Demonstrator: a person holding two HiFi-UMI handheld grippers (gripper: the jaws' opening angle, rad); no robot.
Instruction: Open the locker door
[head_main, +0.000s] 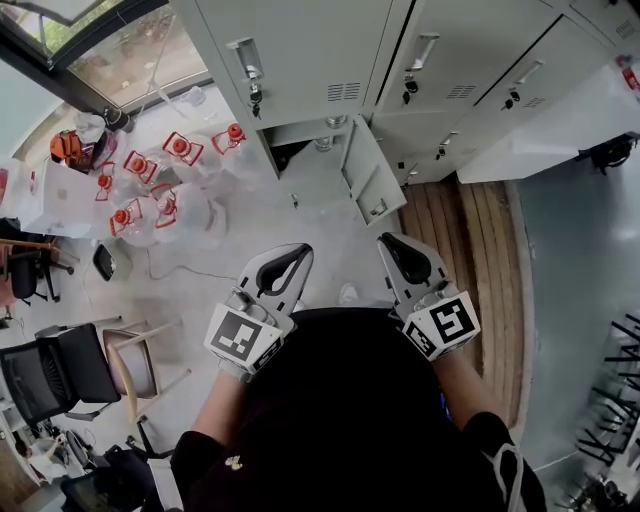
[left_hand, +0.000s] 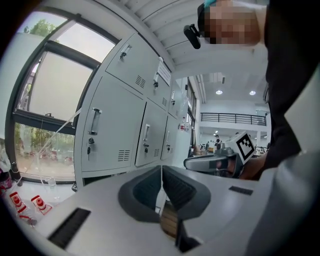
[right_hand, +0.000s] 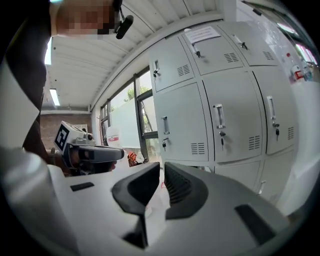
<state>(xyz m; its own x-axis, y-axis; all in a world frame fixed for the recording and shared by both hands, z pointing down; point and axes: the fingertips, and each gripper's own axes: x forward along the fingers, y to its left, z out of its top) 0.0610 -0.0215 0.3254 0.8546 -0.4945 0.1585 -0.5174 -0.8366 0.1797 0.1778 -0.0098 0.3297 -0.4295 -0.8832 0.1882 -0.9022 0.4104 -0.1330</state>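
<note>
My left claw (head_main: 290, 262) and right claw (head_main: 402, 252) hang closed and empty; the grey metal locker door (head_main: 368, 185) stands ajar, its interior shadowed.

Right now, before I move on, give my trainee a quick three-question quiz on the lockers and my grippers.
1. True or false: one low locker door stands open.
2. The right gripper is: A) shut on a locker handle; B) shut with nothing in it; C) wide open.
3. Fill in: the clear water jugs on the floor by the window have ___ caps.
Key: 1 true; 2 B; 3 red.
</note>
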